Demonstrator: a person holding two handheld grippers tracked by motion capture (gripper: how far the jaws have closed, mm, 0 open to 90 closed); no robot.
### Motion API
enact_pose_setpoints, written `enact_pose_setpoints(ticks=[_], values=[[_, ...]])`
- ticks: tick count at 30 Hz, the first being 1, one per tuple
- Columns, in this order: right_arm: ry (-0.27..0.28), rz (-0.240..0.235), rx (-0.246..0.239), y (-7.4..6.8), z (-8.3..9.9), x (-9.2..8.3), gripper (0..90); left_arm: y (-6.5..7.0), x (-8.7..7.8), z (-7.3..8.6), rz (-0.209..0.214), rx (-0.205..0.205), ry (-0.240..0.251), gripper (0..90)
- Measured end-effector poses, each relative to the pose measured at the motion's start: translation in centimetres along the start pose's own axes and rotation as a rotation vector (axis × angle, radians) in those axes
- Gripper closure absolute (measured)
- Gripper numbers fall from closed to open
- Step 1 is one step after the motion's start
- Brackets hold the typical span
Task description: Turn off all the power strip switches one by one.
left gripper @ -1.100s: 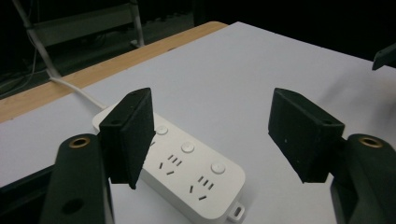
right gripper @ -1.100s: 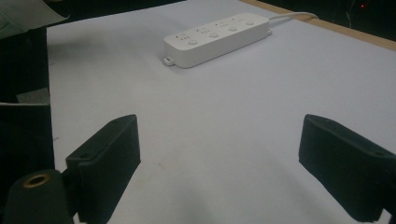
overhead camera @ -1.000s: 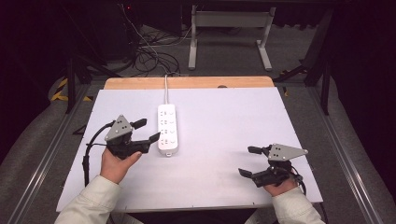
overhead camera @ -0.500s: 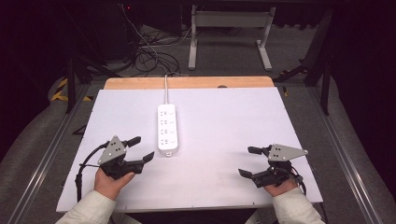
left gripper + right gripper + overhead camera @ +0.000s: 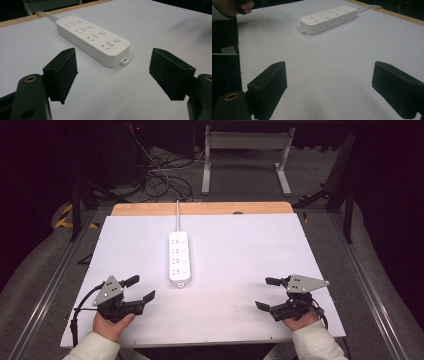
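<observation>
Power strip [image 5: 179,255] beyond wide-open, empty hand-held gripper [image 5: 140,288]

Bright tabletop, dark surroundings, soft focus

no readable text, labels, brands or numbers on anything

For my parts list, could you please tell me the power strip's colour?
White, clearest in the left gripper view: power strip.
</observation>
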State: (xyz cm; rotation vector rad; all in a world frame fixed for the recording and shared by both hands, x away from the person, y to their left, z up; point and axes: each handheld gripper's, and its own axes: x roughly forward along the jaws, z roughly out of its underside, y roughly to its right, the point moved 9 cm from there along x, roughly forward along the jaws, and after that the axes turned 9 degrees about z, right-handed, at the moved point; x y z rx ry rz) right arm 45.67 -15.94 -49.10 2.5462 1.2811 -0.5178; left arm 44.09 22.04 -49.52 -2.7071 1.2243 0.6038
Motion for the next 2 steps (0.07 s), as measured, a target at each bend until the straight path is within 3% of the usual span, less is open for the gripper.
enact_pose_setpoints(ticks=[2], values=[[-0.001, 0.002, 0.001, 0.03, 0.01, 0.0, 13.0, -0.01, 0.03, 0.01, -0.023, 0.032, -0.016, 23.5]])
